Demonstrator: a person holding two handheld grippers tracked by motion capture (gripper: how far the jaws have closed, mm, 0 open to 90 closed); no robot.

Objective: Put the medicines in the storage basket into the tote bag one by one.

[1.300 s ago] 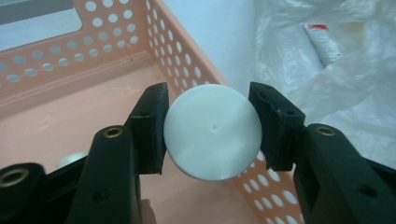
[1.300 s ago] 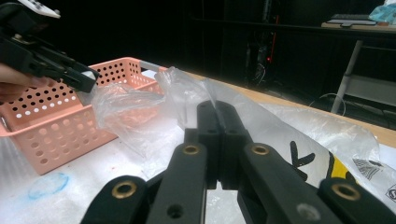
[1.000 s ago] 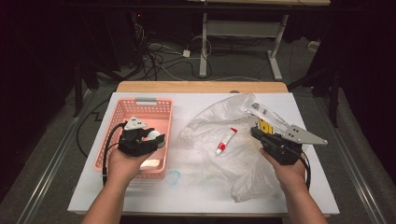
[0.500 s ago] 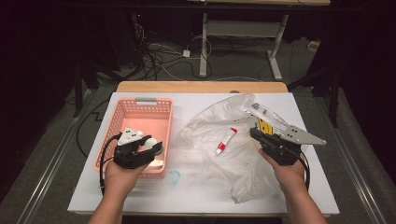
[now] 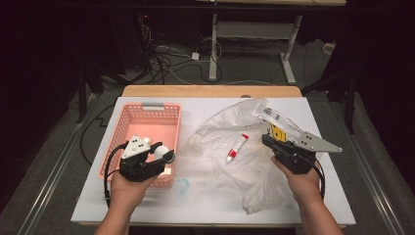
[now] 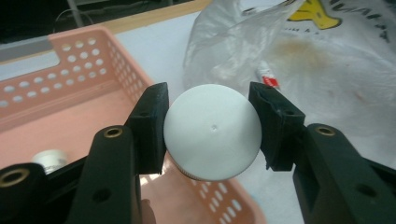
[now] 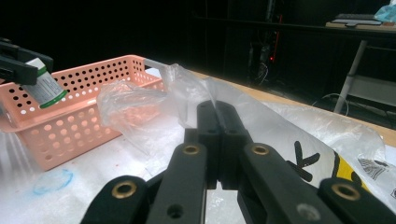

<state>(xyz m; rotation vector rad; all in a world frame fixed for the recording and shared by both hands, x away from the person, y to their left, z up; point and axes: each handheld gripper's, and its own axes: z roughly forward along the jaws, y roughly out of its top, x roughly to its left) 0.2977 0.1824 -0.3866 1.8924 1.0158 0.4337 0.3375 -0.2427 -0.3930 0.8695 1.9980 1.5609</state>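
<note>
White-capped bottle (image 6: 212, 137) sits clamped between left gripper (image 6: 210, 126) jaws.

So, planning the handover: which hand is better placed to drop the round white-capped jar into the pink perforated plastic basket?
Left. The left gripper clamps the white-capped jar above the pink basket; the right gripper is pinching the clear plastic bag.

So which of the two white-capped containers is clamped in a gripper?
The white-capped jar between the left gripper jaws, over the pink basket's rim. The other container lies loose inside the basket.
</note>
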